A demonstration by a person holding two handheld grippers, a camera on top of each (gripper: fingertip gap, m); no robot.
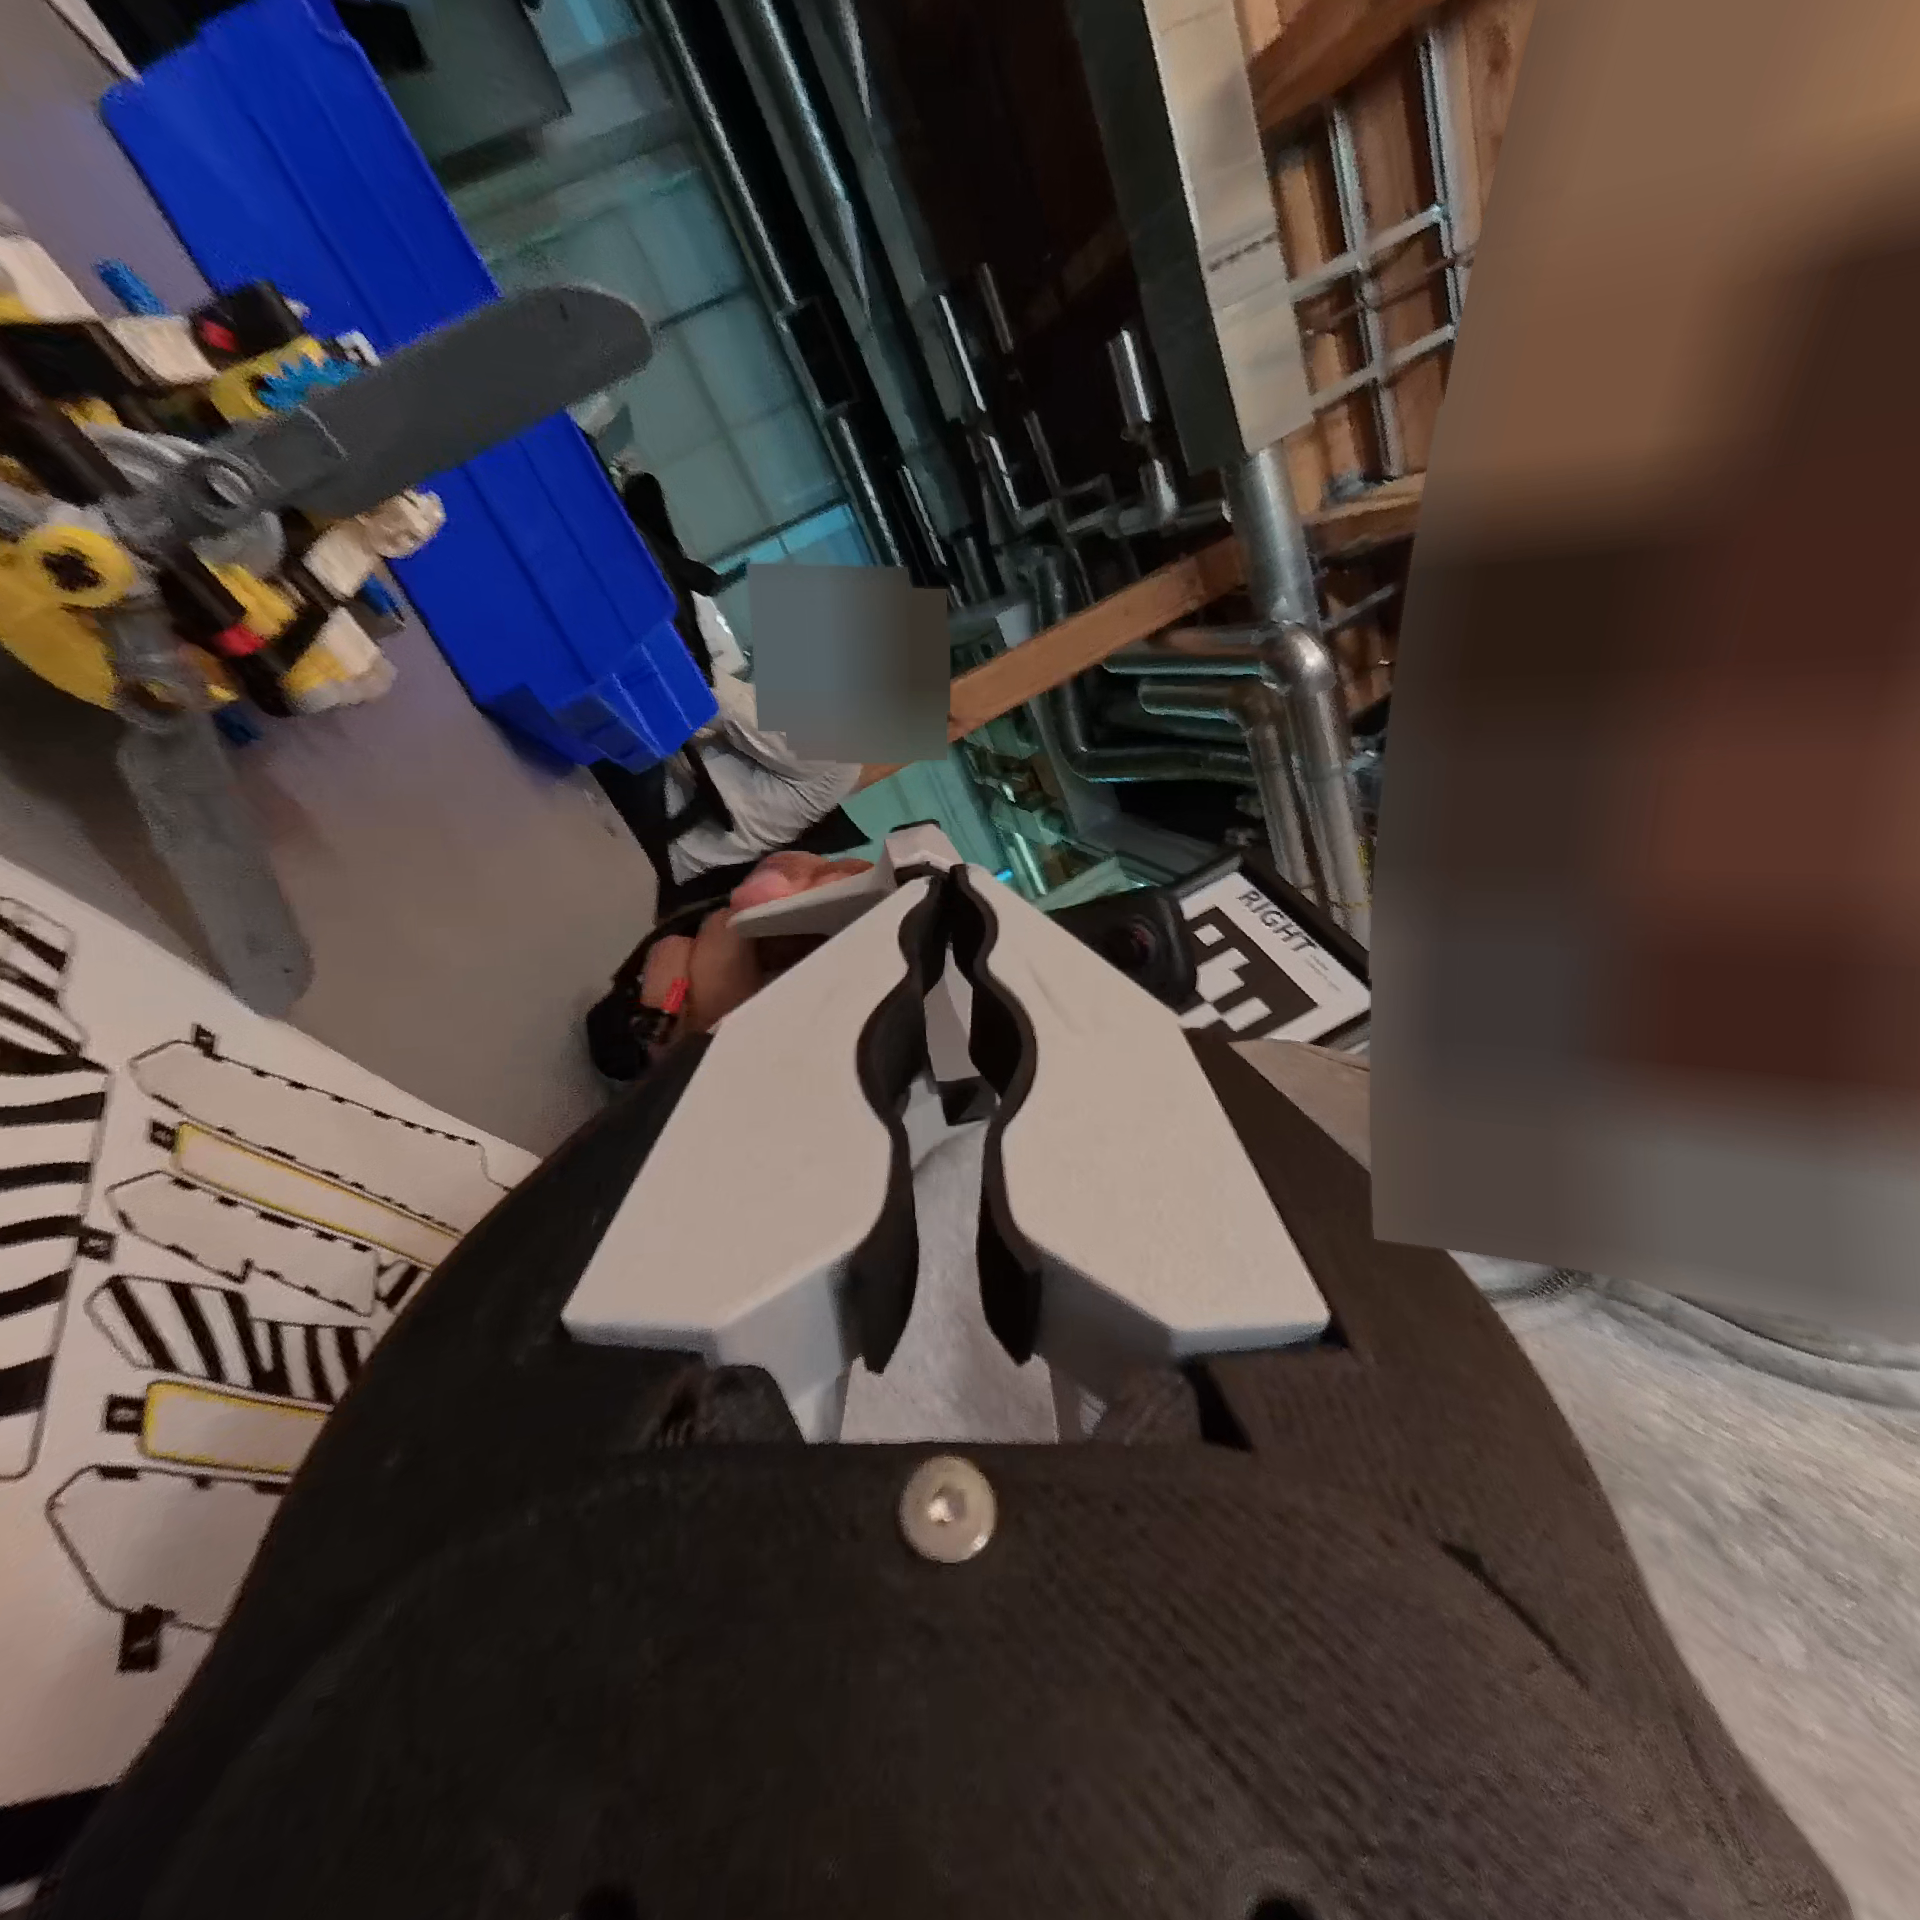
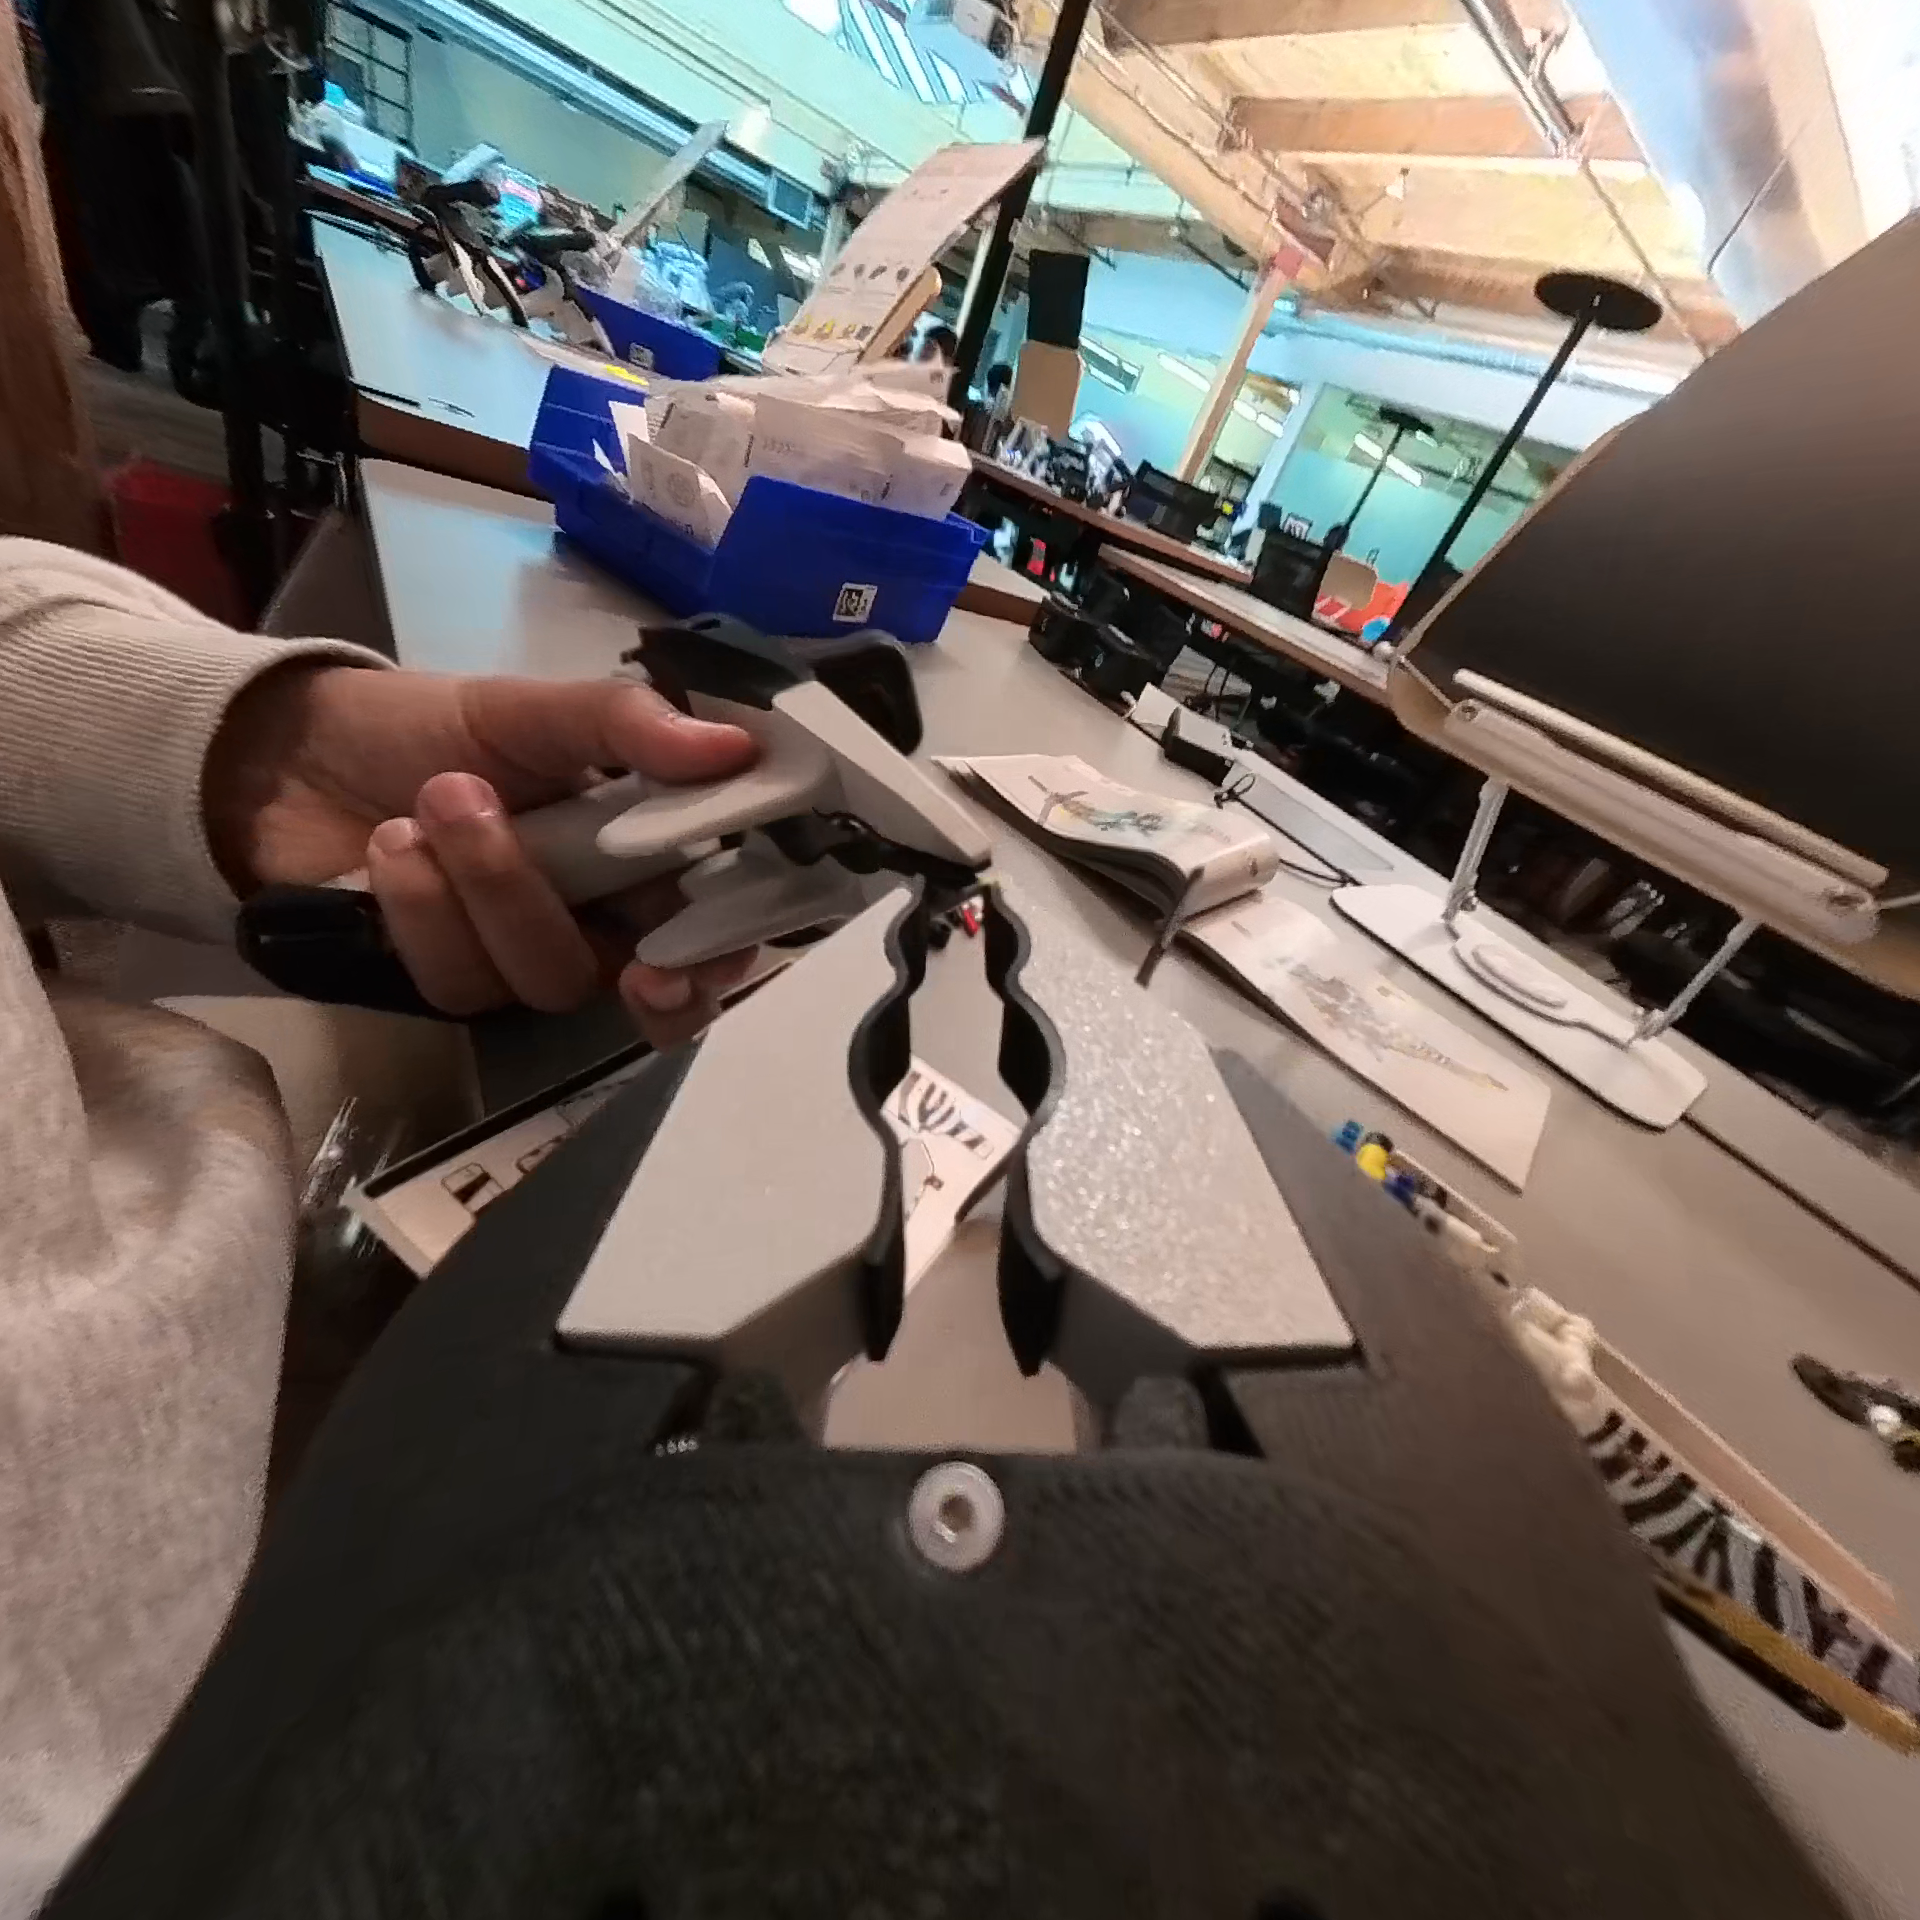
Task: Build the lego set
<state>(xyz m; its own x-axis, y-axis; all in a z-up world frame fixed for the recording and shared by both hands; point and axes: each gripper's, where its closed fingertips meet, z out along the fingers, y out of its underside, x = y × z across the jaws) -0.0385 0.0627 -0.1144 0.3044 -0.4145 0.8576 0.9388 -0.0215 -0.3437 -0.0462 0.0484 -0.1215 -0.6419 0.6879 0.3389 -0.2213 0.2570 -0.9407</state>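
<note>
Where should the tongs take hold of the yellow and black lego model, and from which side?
Probably on the model's blocky yellow and black body, not on the grey blade. The blade is thin and sticks out free from a grey hub, so it may turn or bend. Come from the table's open side, since the blue bin stands close behind.

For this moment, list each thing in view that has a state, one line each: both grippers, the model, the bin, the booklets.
Left gripper: shut, nothing visible between its fingers.
Right gripper: tips nearly closed; something small and dark at them, unclear.
Yellow, black and white lego model with grey rotor blades: partly built, on the table, not held.
Blue plastic bin: open, full of white paper bags.
Instruction booklet: closed.
Sticker sheet: lying flat.
</note>
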